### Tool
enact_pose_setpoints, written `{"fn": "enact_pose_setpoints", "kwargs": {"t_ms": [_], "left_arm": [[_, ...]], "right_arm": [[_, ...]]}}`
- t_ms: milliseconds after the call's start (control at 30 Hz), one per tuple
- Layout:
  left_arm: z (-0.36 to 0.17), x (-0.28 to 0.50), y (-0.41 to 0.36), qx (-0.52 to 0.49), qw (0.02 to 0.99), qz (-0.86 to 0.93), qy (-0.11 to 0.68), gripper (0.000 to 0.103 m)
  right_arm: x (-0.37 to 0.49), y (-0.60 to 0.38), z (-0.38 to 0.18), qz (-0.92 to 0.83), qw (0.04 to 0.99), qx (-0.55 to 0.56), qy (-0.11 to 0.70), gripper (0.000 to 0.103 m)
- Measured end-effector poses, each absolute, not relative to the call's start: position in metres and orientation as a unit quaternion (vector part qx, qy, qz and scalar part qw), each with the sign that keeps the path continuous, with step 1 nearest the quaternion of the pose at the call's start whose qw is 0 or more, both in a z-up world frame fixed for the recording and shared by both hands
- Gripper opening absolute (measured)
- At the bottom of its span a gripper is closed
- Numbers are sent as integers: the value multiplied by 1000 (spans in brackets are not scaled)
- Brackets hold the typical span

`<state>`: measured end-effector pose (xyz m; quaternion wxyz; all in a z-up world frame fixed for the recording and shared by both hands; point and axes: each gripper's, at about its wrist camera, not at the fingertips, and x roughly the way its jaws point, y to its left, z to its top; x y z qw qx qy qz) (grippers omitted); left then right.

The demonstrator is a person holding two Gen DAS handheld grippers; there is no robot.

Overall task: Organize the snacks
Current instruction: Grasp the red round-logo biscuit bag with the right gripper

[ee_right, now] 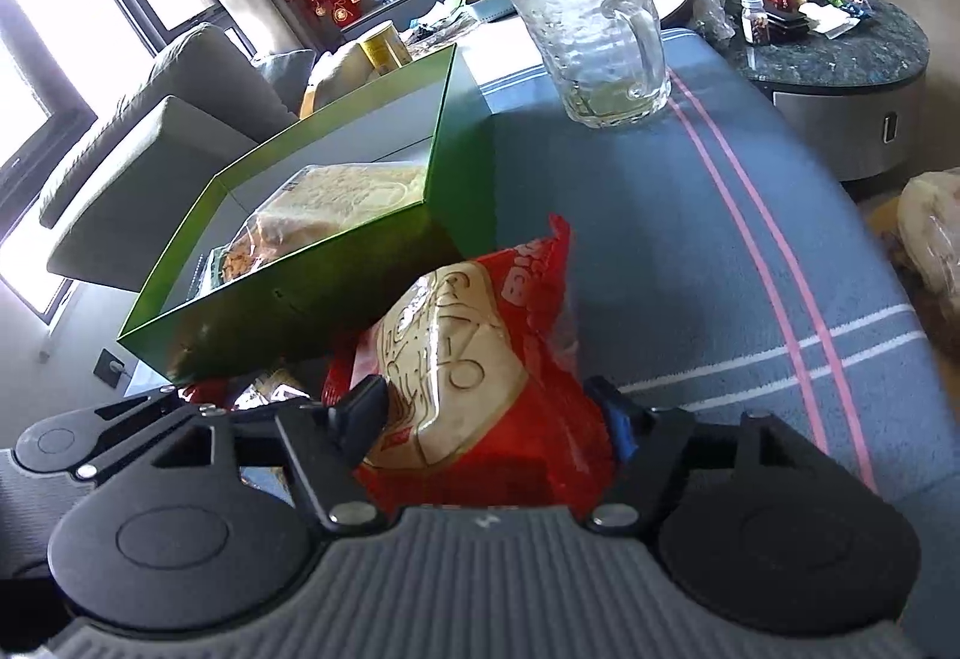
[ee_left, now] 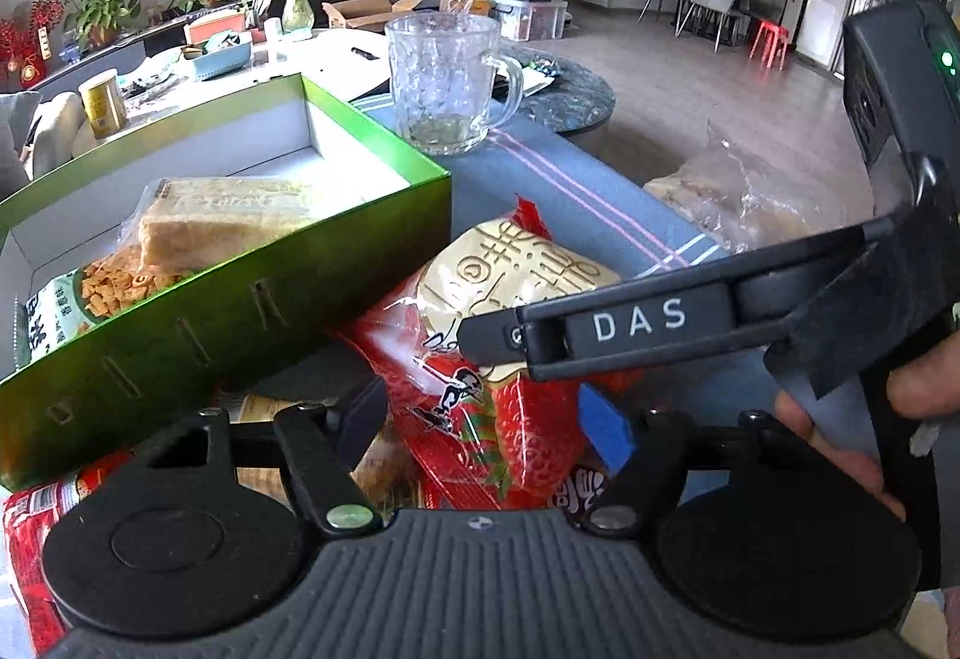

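A red snack packet with a pale round cake inside [ee_right: 474, 359] sits between the fingers of my right gripper [ee_right: 486, 413], which is shut on it just above the blue cloth. The same packet [ee_left: 492, 335] shows in the left wrist view, with the right gripper's finger [ee_left: 600, 329] across it. My left gripper [ee_left: 480, 419] stands open around the packet's near end. An open green box [ee_left: 240, 293] [ee_right: 288, 293] lies left of the packet and holds a wrapped cake [ee_left: 228, 221] and a packet of orange crackers [ee_left: 114, 287].
A glass mug [ee_left: 447, 80] [ee_right: 600, 38] stands behind the box on the blue striped tablecloth [ee_right: 720, 269]. More red packets [ee_left: 36, 527] lie at the near left. A clear bag [ee_left: 732, 197] lies past the table's right edge. A dark round table [ee_right: 840, 53] stands beyond.
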<state>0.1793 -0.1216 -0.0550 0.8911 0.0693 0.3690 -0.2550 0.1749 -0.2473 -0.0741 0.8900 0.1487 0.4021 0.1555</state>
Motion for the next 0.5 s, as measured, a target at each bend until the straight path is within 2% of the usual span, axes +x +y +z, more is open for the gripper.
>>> {"fn": "enact_pose_setpoints", "kwargs": {"t_ms": [367, 400, 433, 500], "left_arm": [[-56, 171, -122, 61, 886, -268, 374, 70], [-57, 171, -124, 65, 884, -268, 378, 71], [-59, 171, -126, 69, 881, -268, 384, 76], [-63, 173, -129, 77, 876, -265, 394, 78]], "right_arm": [[169, -254, -70, 143, 889, 143, 410, 65], [168, -256, -70, 139, 890, 144, 411, 65], [168, -257, -70, 135, 890, 145, 411, 66], [169, -258, -70, 122, 890, 149, 413, 66]]}}
